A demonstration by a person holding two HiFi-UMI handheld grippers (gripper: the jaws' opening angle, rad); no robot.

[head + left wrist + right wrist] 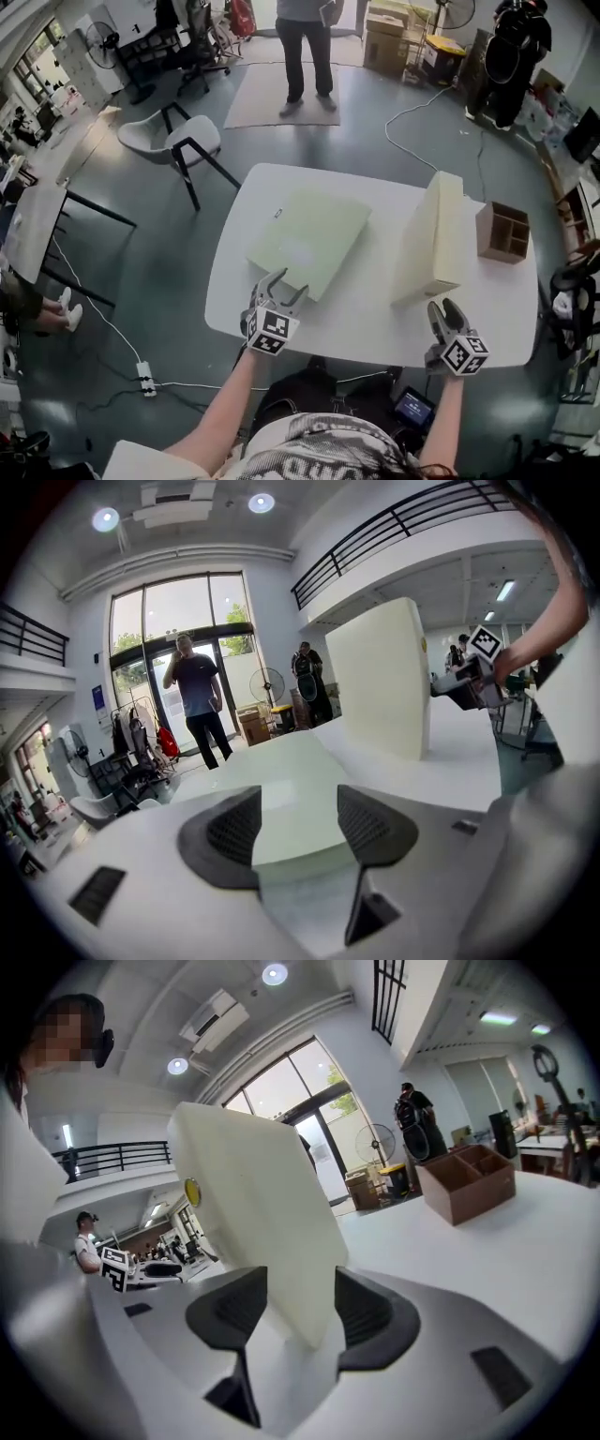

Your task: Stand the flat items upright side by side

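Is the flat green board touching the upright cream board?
Apart. The head view shows bare table between the flat green board and the upright cream board.

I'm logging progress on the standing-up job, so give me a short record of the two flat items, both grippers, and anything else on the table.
green flat item: lying flat on white table
cream flat item: upright on its edge
left gripper: open, at green flat item's near edge
right gripper: open, cream flat item's near corner between jaws
other: brown compartment box, near table's far right corner
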